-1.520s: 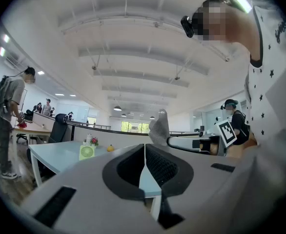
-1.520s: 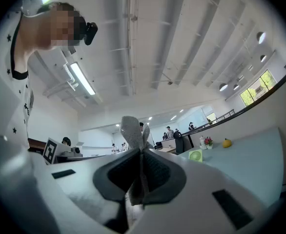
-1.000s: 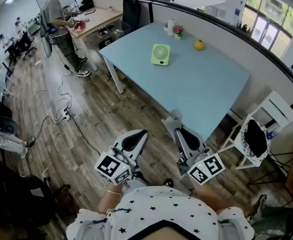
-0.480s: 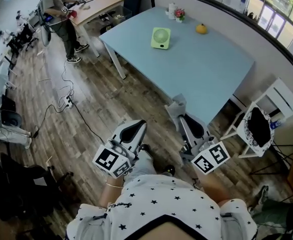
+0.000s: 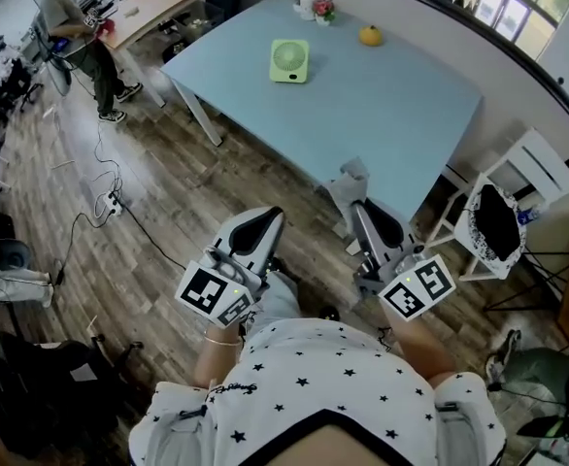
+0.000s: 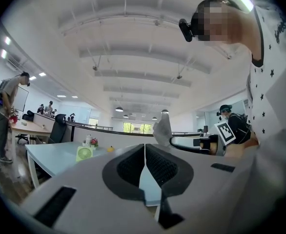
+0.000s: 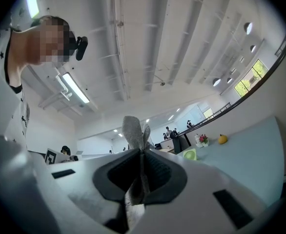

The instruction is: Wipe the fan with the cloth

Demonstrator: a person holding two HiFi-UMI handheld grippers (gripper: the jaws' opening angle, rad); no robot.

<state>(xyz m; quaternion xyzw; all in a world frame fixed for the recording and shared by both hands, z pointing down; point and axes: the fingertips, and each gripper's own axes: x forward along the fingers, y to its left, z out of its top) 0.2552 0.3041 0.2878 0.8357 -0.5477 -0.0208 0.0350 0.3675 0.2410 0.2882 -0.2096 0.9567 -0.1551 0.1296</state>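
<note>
A small pale-green fan [image 5: 288, 61] stands on the far part of the light-blue table [image 5: 382, 115]; it also shows small in the left gripper view as the fan [image 6: 84, 153] and in the right gripper view as the fan [image 7: 189, 154]. My right gripper [image 5: 354, 194] is shut on a grey cloth [image 5: 351, 175], which sticks up between the jaws as the cloth [image 7: 134, 133]. It hovers at the table's near edge. My left gripper [image 5: 265, 223] is shut with nothing in it, over the wooden floor, well short of the table.
An orange fruit [image 5: 369, 35], a flower pot [image 5: 324, 10] and a white jug [image 5: 307, 0] sit at the table's far end. A white chair [image 5: 503, 207] with a dark cloth stands right. Cables [image 5: 110, 202] lie on the floor; a person [image 5: 71, 22] stands by a desk far left.
The view has shifted: the table and fan sit higher and further left in the picture. Both grippers stay shut and have barely moved relative to each other.
</note>
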